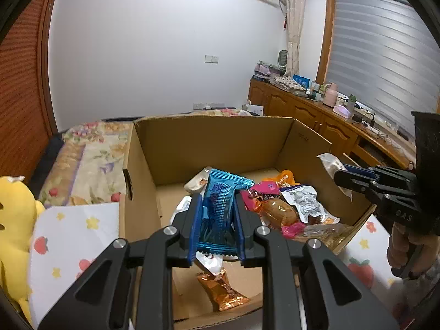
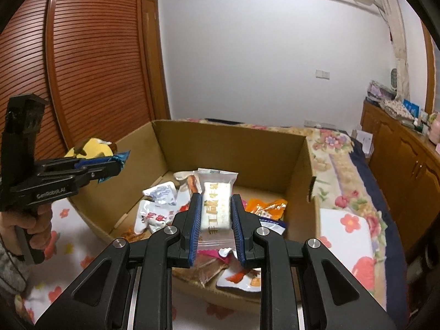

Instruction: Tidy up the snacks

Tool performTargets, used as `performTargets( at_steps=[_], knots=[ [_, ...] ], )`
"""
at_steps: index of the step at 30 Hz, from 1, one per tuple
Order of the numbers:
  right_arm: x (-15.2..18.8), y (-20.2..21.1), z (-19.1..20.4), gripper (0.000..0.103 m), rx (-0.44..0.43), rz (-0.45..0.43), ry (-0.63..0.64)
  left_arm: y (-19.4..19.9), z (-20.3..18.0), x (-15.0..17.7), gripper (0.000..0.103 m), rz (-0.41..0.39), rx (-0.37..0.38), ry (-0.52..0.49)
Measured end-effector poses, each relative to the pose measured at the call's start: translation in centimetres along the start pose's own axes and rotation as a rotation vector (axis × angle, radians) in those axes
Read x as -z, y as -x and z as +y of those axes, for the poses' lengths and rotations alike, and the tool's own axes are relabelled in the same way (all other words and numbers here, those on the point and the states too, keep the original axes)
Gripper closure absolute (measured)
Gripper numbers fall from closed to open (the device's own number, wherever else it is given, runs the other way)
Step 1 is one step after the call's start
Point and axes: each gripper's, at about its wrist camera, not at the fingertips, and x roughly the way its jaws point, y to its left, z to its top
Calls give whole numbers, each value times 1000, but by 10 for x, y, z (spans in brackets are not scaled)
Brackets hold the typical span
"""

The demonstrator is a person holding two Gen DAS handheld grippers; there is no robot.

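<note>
An open cardboard box (image 1: 170, 148) sits on the bed and holds several snack packets (image 1: 277, 206). My left gripper (image 1: 216, 206) is shut on a blue foil snack packet (image 1: 220, 209) and holds it above the box's near part. My right gripper (image 2: 216, 206) is shut on a white nougat bar in a clear wrapper (image 2: 216, 206), above the box (image 2: 220, 143). In the left wrist view the right gripper (image 1: 341, 177) shows at the right, over the box's right wall. In the right wrist view the left gripper (image 2: 115, 165) shows at the left, over the box's left wall, with the blue packet (image 2: 121, 157) in it.
A floral bedspread (image 1: 90, 162) lies under the box. A white fruit-print cloth (image 1: 74, 231) lies at the near side. A yellow plush toy (image 1: 13, 220) sits at the left. A wooden cabinet (image 1: 316, 115) with clutter stands along the right wall. A slatted wooden wardrobe (image 2: 90, 55) stands at the left.
</note>
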Motion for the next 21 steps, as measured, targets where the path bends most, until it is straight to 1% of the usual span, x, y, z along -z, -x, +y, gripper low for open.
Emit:
performTargets(
  at_steps=[8, 14, 15, 17, 18, 19, 21],
  knots=[
    [2, -17, 0, 83, -11, 26, -4, -2, -2, 0, 83, -2, -5, -12],
    [3, -19, 1, 82, -9, 39, -4, -3, -6, 1, 80, -1, -22, -26],
    [3, -19, 1, 80, -7, 39, -6, -3, -6, 1, 78, 0, -21, -26],
    [2, -18, 2, 80, -7, 41, -5, -2, -7, 0, 72, 3, -16, -26],
    [2, -17, 3, 78, -5, 41, -5, -1, -7, 0, 63, 4, -20, -26],
    [2, -16, 4, 78, -1, 40, -3, 1, -8, 0, 59, 4, -23, -25],
    [2, -11, 6, 78, 1, 35, 2, 4, -9, -1, 59, 0, -35, -29]
  ],
)
